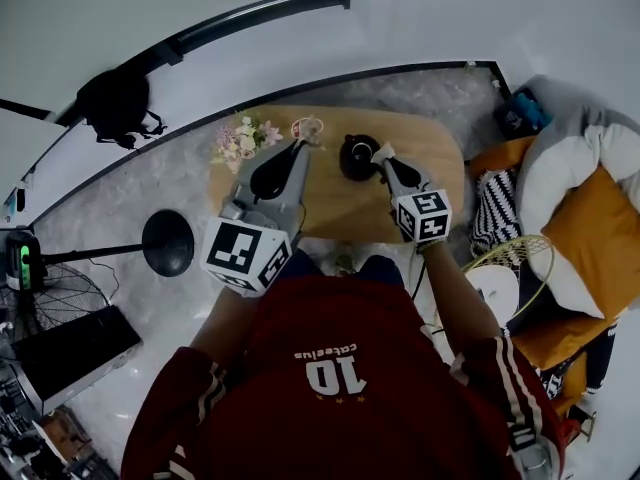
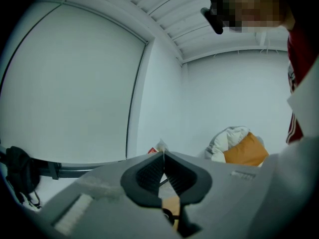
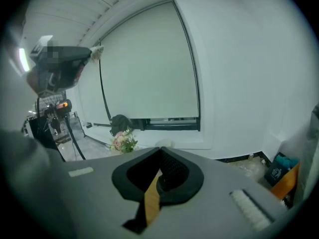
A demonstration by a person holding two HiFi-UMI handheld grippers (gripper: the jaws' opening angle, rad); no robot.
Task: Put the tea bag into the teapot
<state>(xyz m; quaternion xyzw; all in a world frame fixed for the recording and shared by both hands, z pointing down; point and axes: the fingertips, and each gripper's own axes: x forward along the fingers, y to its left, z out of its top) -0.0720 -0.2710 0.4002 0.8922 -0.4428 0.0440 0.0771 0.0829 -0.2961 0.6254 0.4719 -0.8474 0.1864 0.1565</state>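
The left gripper (image 1: 300, 144)'s jaws pinch the small white paper tea bag (image 1: 307, 128) above the oval wooden surface (image 1: 440, 158). Carry it squarely over the round black teapot (image 1: 357, 158) — lower, then release — clear of the right gripper (image 1: 384, 154), whose jaws are closed just beside the teapot.

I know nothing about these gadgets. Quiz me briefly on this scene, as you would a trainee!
1. True or false: the left gripper has its jaws shut on the tea bag.
2. The flowers stand: A) on the table, left of the teapot in the head view; B) on the floor; C) inside the teapot.
3. What colour is the teapot?
Key: 1 true; 2 A; 3 black.
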